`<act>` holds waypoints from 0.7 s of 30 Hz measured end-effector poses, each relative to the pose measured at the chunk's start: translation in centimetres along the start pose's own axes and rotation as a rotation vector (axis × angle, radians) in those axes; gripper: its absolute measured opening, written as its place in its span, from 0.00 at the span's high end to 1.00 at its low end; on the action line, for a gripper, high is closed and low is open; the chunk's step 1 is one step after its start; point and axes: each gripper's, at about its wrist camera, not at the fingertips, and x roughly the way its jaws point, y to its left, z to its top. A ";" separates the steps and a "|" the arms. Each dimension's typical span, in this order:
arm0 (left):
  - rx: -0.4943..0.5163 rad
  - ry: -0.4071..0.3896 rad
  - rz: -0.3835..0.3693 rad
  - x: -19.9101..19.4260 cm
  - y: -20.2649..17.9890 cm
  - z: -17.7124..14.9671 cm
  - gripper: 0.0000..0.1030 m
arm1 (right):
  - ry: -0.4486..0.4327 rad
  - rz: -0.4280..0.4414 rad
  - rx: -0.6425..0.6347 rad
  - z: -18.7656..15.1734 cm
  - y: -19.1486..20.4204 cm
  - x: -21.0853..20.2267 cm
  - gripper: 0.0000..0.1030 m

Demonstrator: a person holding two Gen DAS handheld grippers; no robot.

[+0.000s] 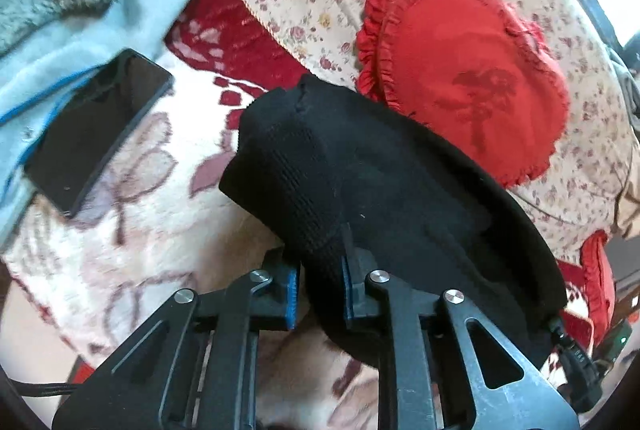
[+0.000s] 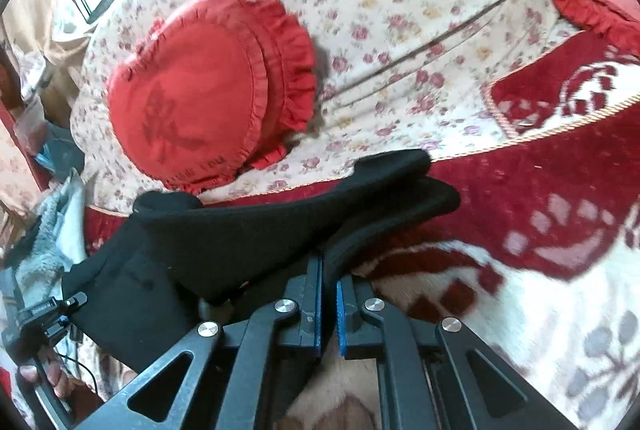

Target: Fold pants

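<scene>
The left tool (image 1: 318, 294) is clamped on a thick fold of the black pants (image 1: 380, 190); the right tool (image 2: 329, 310) pinches another edge of them (image 2: 248, 238) — the cloth hangs between the two, raised above a red-and-cream blanket (image 1: 160, 210). Beyond the pants lies a red heart-shaped cushion (image 1: 468, 70); left of them, a dark phone (image 1: 96, 126).

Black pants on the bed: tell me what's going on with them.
A person is folding the black pants with two hand-held tools. The left tool is shut on a bunched part of the fabric, and the right tool is shut on another part, so the pants hang stretched between them above the red and white blanket. A red heart cushion and a phone lie nearby.
</scene>
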 end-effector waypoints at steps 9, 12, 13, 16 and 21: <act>0.031 0.052 0.062 -2.4 3.4 -5.0 0.86 | 0.036 -0.037 -0.006 -4.1 -2.9 -5.2 0.95; 0.015 0.085 0.071 -1.6 4.5 -5.9 0.86 | 0.088 -0.046 -0.005 -6.1 -3.9 -4.9 0.95; 0.011 0.090 0.072 -1.3 4.7 -6.1 0.86 | 0.131 -0.053 -0.007 -6.9 -4.3 -4.2 0.95; 0.009 0.090 0.063 -1.7 4.9 -6.2 0.84 | 0.206 -0.079 0.008 -8.3 -5.3 -2.8 0.95; 0.065 0.060 0.087 -3.7 4.7 -6.2 0.77 | 0.179 -0.080 0.020 -7.7 -5.4 -4.9 0.92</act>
